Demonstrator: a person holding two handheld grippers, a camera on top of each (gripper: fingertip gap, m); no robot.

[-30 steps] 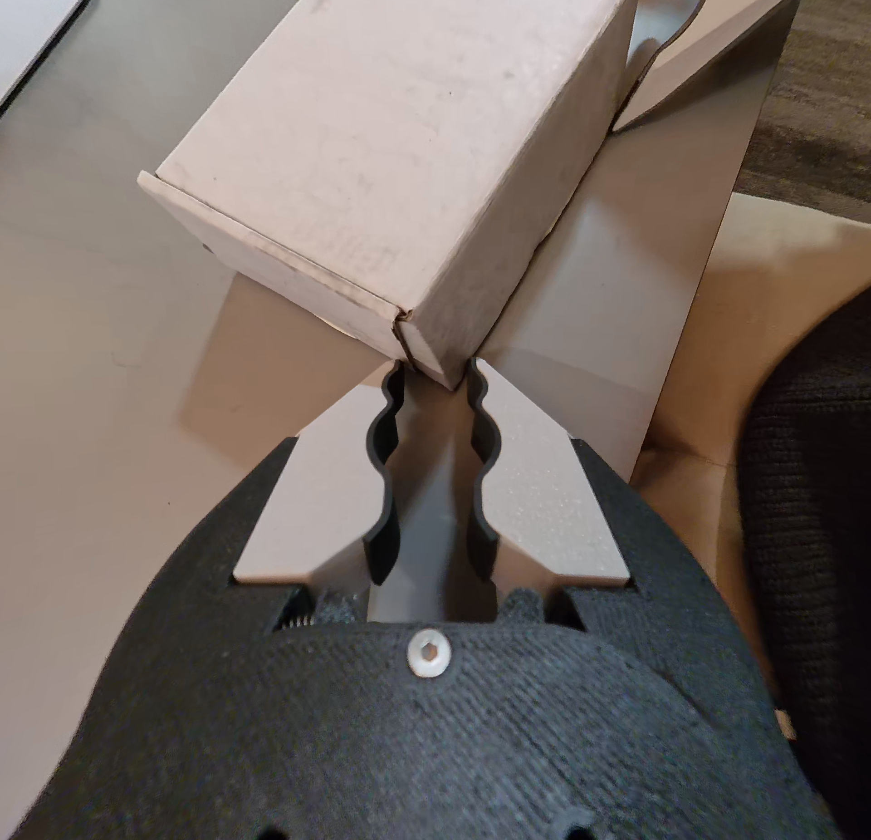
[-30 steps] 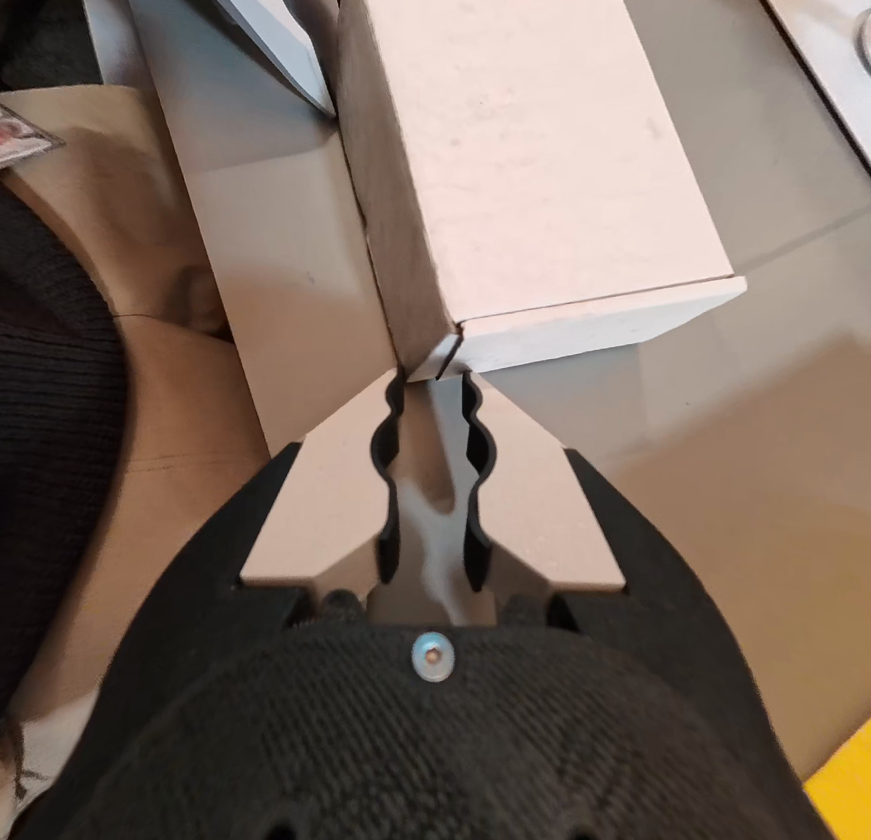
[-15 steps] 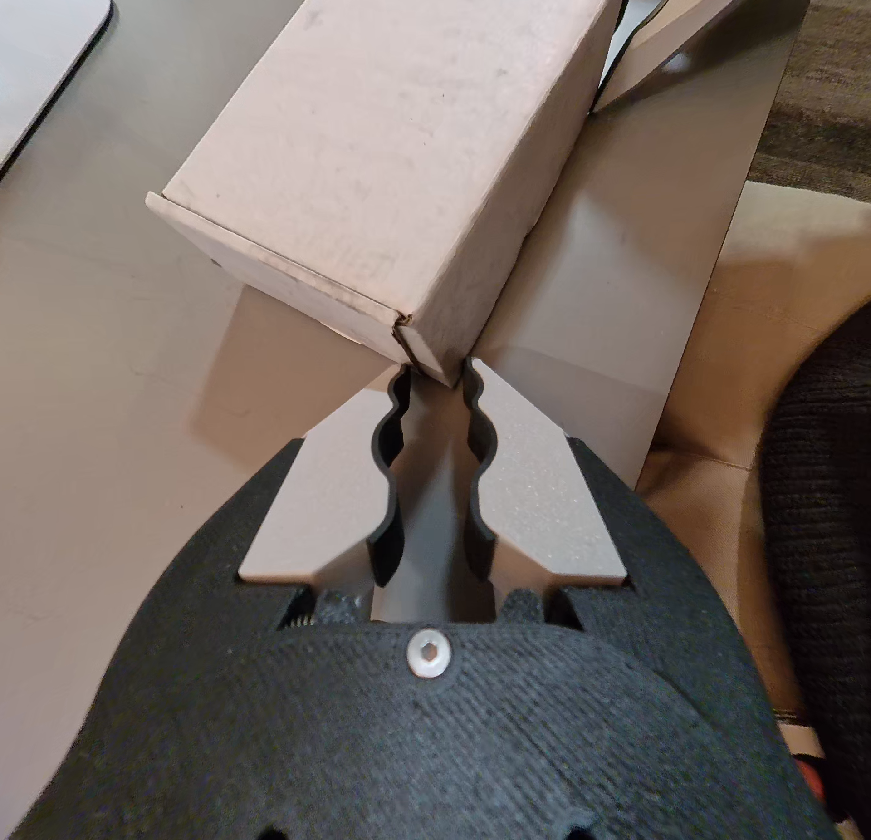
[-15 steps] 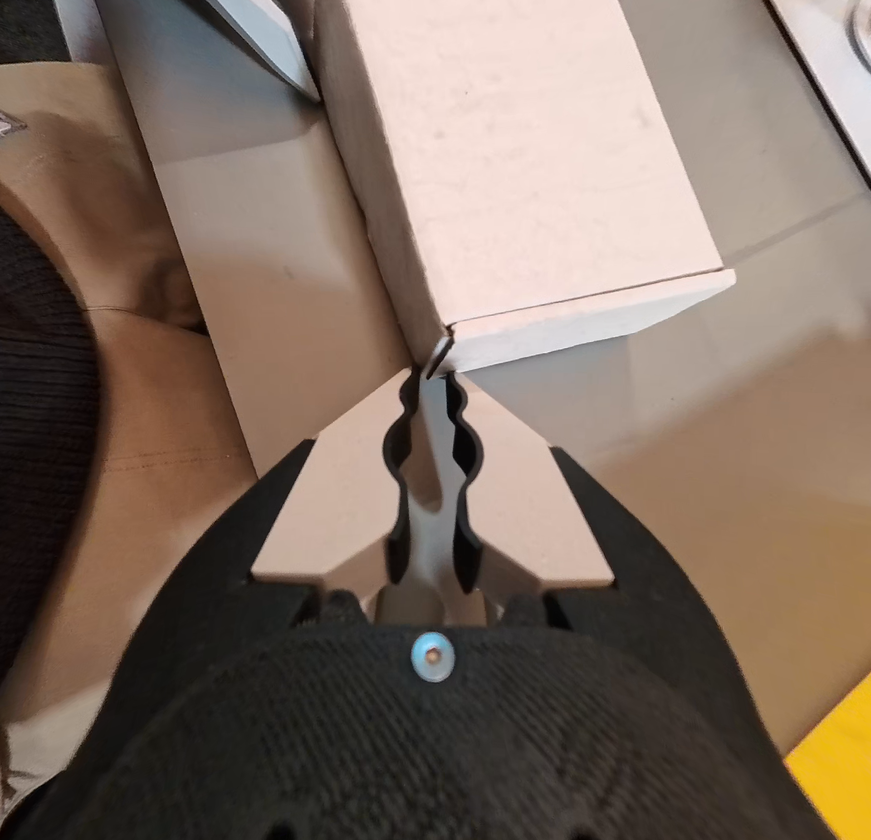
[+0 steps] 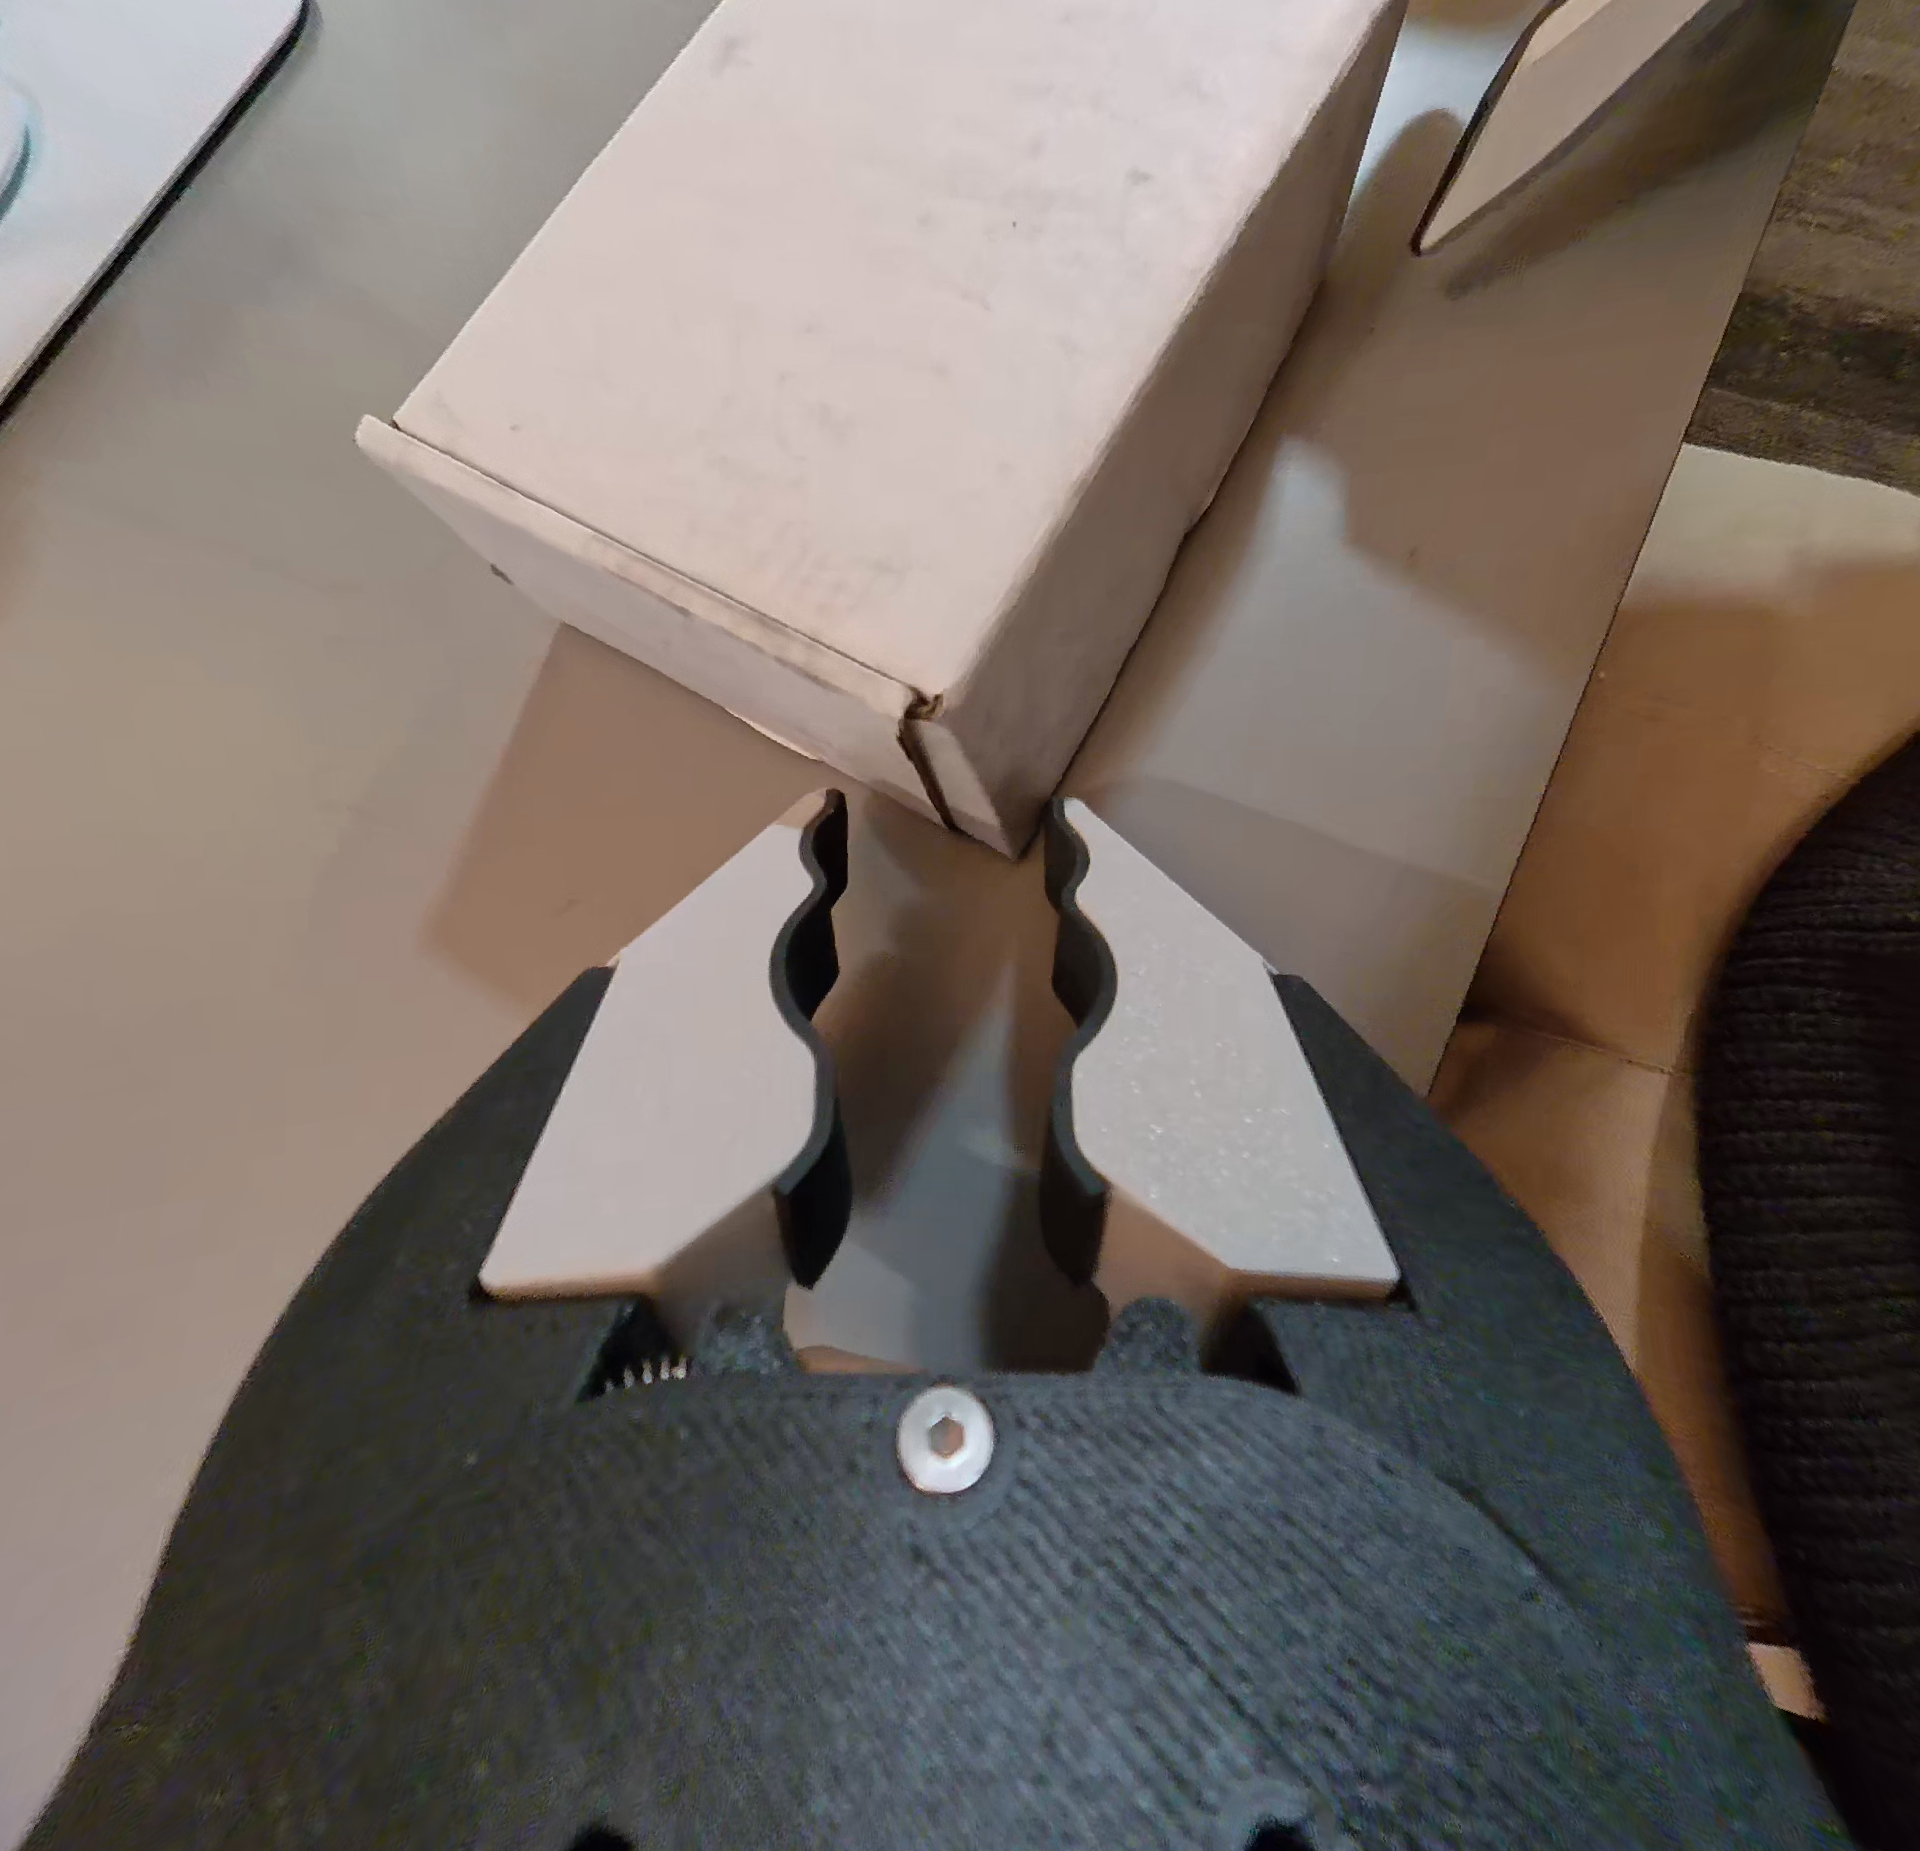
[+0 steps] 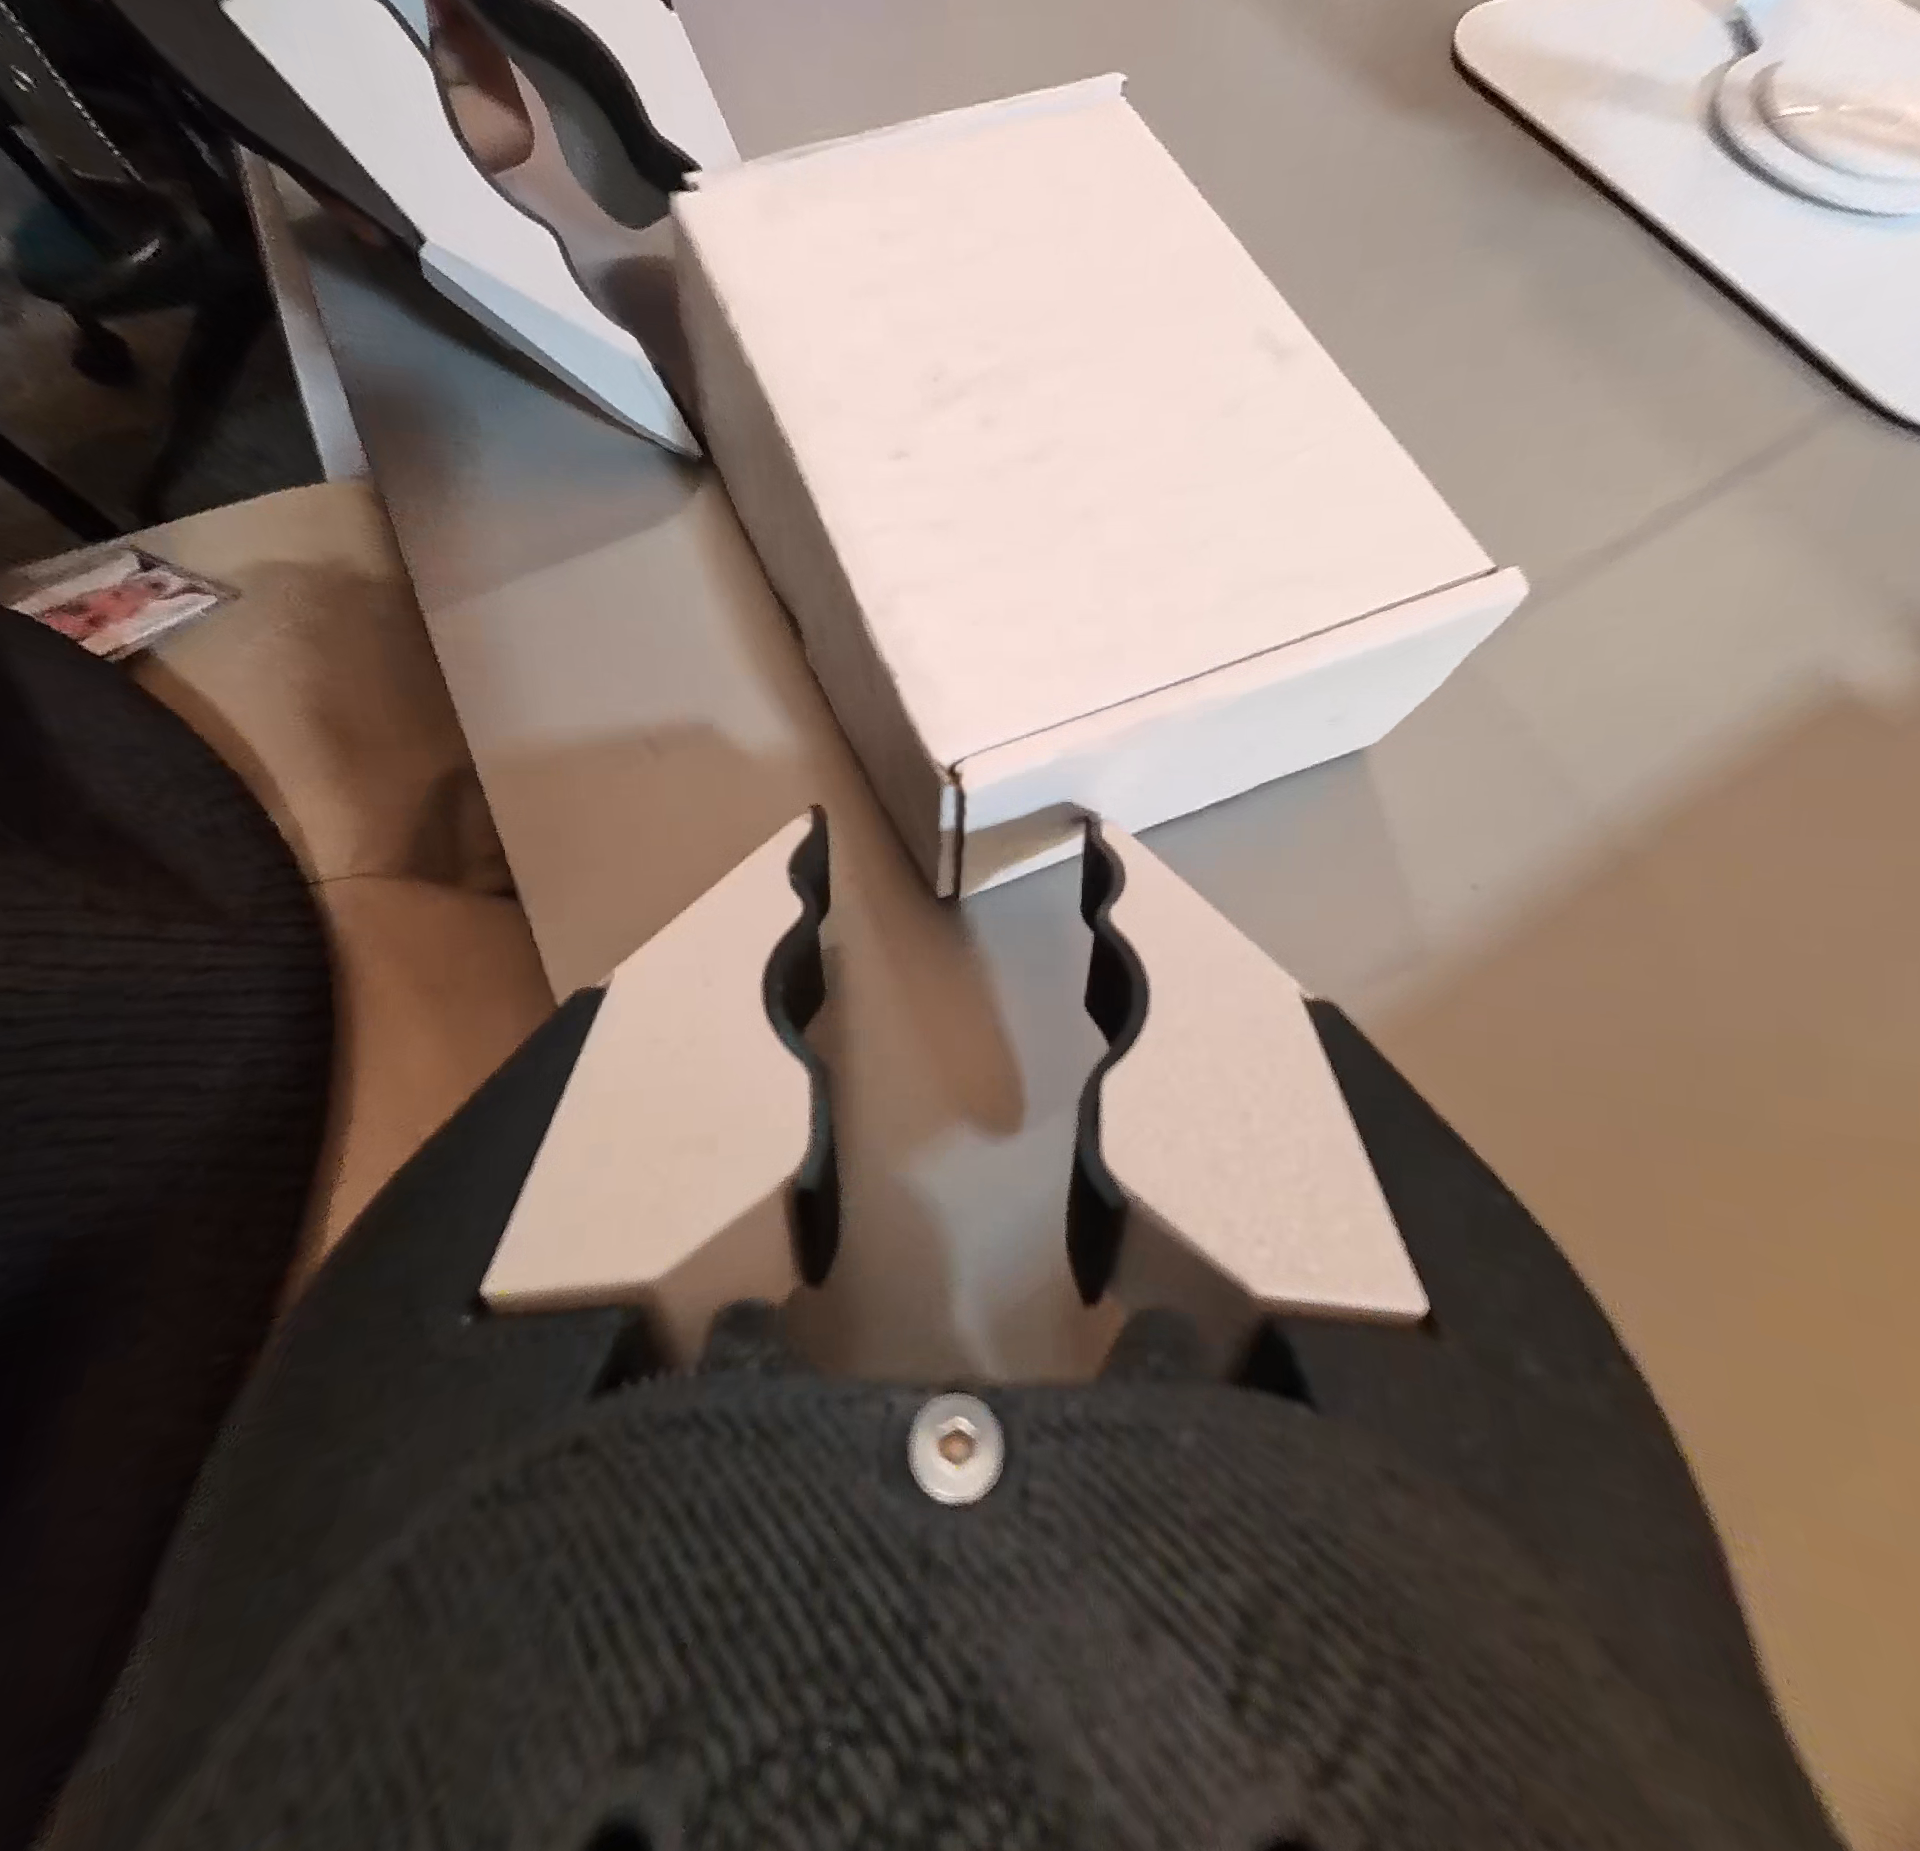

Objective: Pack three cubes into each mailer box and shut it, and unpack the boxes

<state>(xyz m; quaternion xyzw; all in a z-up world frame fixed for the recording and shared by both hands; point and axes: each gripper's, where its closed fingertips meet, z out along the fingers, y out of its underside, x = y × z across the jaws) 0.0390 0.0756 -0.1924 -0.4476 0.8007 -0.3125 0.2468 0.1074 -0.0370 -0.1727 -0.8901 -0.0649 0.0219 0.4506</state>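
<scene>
Spanning both views, grey table (image 6: 1558, 970), with a white mailer box (image 6: 1039, 451) lying shut and flat close to its near edge. Beyond, toward the far right corner, a white rounded pad (image 6: 1662, 139) carrying a clear stand. Flanking the box at two near corners, left tool (image 5: 940, 825) and right tool (image 6: 951, 835), each parted to a moderate gap, gripping nothing, tips just beside the cardboard. Off the near edge, tan trousers (image 6: 312, 710) bearing a small card (image 6: 114, 596).
</scene>
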